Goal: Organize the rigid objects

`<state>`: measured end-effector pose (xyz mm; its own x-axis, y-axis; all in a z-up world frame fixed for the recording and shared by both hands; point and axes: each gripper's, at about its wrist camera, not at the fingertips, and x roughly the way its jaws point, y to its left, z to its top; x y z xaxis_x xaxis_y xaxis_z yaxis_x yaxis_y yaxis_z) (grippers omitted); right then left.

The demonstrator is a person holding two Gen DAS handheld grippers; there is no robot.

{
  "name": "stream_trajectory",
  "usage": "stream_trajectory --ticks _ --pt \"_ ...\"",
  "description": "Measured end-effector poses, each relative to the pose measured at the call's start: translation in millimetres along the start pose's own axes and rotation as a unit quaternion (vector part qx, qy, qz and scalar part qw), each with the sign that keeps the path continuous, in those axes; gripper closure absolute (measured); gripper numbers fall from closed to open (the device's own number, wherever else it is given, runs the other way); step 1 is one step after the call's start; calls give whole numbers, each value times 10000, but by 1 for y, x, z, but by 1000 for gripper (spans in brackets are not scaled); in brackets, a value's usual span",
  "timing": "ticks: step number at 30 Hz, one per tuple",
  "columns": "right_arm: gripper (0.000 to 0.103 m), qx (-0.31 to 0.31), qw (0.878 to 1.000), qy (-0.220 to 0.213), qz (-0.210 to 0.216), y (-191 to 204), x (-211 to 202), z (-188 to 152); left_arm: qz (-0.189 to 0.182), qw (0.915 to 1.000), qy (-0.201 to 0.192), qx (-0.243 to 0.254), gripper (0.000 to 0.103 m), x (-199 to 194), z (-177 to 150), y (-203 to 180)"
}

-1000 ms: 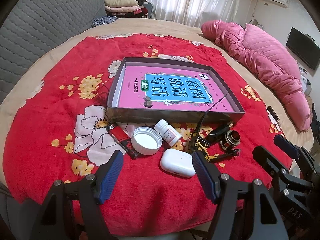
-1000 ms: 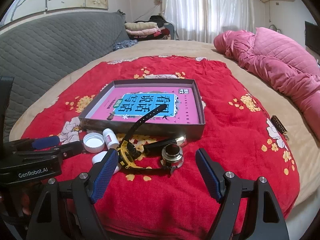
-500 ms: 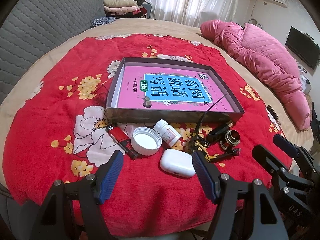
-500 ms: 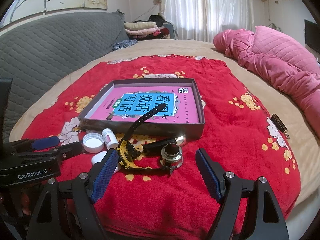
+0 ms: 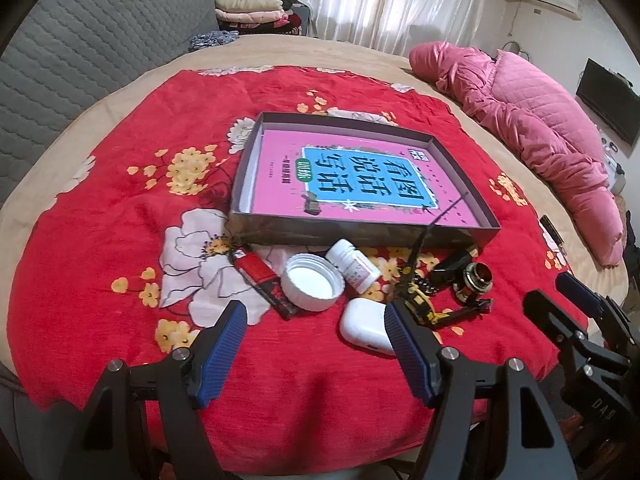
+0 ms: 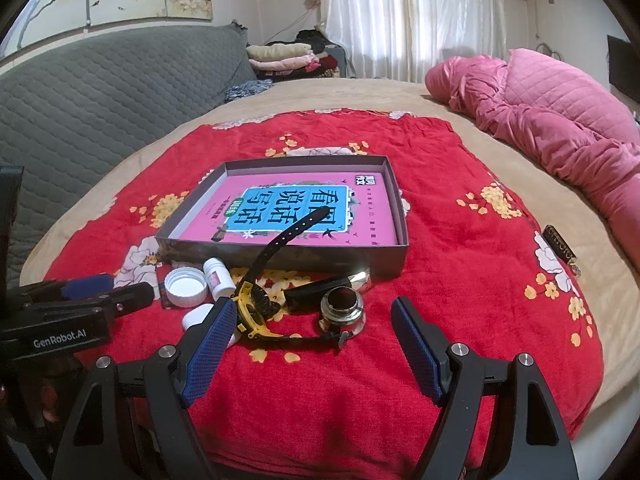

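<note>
A shallow grey box (image 5: 468, 178) (image 6: 394, 192) with a pink book in it lies on the red flowered cloth. In front of it lie a red lighter (image 5: 262, 280), a white cap (image 5: 312, 287) (image 6: 186, 288), a white pill bottle (image 5: 352, 266) (image 6: 218, 278), a white earbud case (image 5: 366, 326), a black-and-yellow watch (image 5: 418, 300) (image 6: 256, 310) with its strap up over the box wall, and a round metal piece (image 5: 476, 278) (image 6: 343, 306). My left gripper (image 5: 316, 340) is open and empty, just short of the cap and case. My right gripper (image 6: 312, 340) is open and empty, just short of the watch.
A pink quilt (image 5: 532, 120) (image 6: 560, 120) lies at the right of the bed. A grey padded headboard (image 6: 100, 92) stands at the left. Folded clothes (image 5: 252, 8) are stacked at the back. A small dark tag (image 6: 560, 242) lies at the cloth's right edge.
Both grippers stay open. The views shift only slightly; the objects on the cloth have not moved.
</note>
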<state>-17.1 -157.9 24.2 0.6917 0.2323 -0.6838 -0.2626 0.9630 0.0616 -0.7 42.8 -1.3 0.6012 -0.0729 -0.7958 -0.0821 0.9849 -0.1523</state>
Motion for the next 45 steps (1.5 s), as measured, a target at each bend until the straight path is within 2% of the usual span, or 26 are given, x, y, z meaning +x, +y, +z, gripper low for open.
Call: stream_trajectory --ticks 8,14,30,40,45 --pt "23 150 9999 13 23 -10 4 -1 141 9996 67 -217 32 7 0 21" --pt "23 263 9996 33 26 -17 6 -1 172 9996 151 -160 32 14 -3 19" --pt "23 453 9987 236 -37 -33 24 -4 375 9976 215 532 32 50 1 2" --pt "23 478 9982 354 -32 -35 32 -6 209 9959 402 781 32 68 2 1" --pt "23 440 9979 477 -86 -36 43 -8 252 9945 482 897 32 77 3 2"
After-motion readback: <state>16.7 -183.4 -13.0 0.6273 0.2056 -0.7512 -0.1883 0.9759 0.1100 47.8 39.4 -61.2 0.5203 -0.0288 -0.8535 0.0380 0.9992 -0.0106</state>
